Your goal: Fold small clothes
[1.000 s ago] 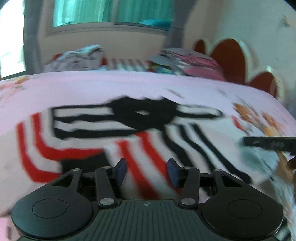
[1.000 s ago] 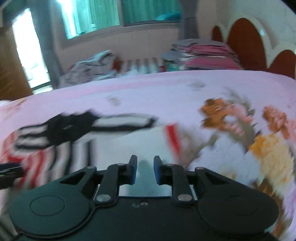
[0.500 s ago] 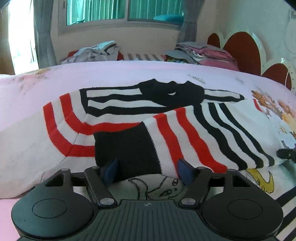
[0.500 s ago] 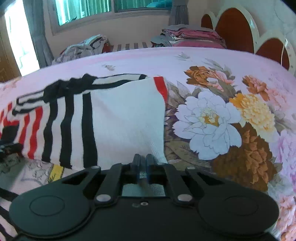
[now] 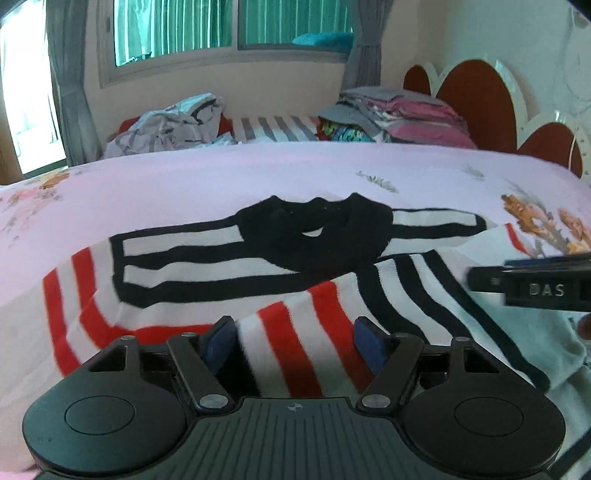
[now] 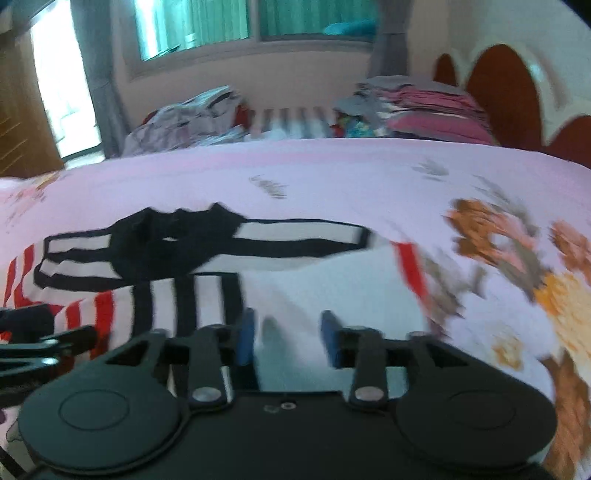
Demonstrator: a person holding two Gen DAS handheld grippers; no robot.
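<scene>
A small white sweater with red and black stripes and a black collar point(image 5: 310, 240) lies on the pink floral bed sheet point(image 5: 221, 177), its lower part folded up over the body. It also shows in the right wrist view point(image 6: 192, 266). My left gripper point(image 5: 295, 343) is open just above the red-striped fold. My right gripper point(image 6: 288, 339) is open above the sweater's white right part. The right gripper's finger point(image 5: 532, 288) shows at the right edge of the left wrist view. The left gripper's body point(image 6: 40, 343) shows at the left edge of the right wrist view.
At the far side of the bed are a loose heap of clothes point(image 5: 170, 125) and a stack of folded clothes point(image 5: 399, 114). A red scalloped headboard point(image 5: 476, 99) stands at the right. A window with curtains point(image 5: 229, 26) is behind.
The right gripper was shut half a second ago and is now open. The left gripper has stayed open. Both have moved forward and up over the folded sweater.
</scene>
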